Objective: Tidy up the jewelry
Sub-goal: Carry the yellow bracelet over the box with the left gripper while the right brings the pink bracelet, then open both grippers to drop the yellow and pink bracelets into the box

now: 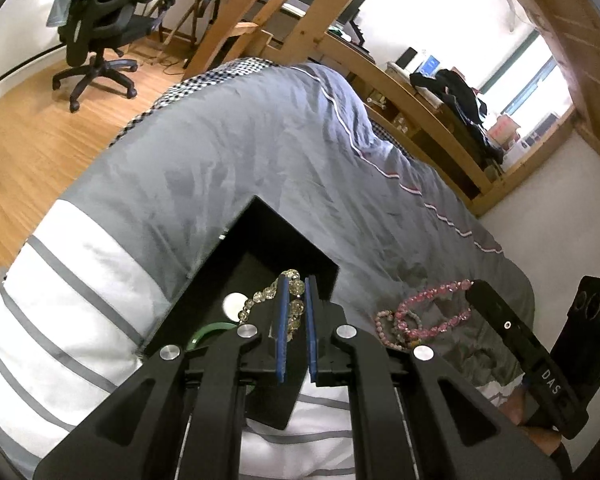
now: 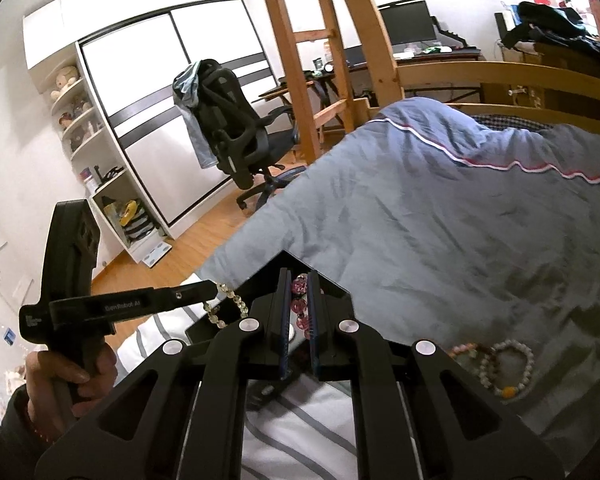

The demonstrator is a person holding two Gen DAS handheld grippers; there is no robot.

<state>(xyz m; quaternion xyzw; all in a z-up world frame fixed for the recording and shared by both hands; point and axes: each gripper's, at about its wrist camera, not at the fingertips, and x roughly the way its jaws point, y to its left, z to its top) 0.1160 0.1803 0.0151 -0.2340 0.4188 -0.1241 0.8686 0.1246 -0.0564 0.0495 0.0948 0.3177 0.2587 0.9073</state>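
My left gripper (image 1: 295, 278) is shut on a clear yellowish bead bracelet (image 1: 260, 296), which dangles over an open black box (image 1: 288, 236) on the bed. Inside the box lie a green bangle (image 1: 210, 334) and a small white round piece (image 1: 234, 304). My right gripper (image 2: 300, 274) is shut on a pink bead bracelet (image 2: 300, 302) above the same black box (image 2: 336, 289). The left wrist view shows that pink bracelet (image 1: 432, 308) hanging from the right gripper (image 1: 476, 286). In the right wrist view the left gripper (image 2: 208, 289) holds the clear bracelet (image 2: 230, 304), with a hand on its handle.
Several more bead bracelets (image 2: 504, 368) lie on the grey duvet (image 1: 280, 152) to the right of the box. A white striped pillow (image 1: 84, 280) lies left of the box. Wooden bed posts, an office chair (image 1: 100, 28) and wood floor stand beyond.
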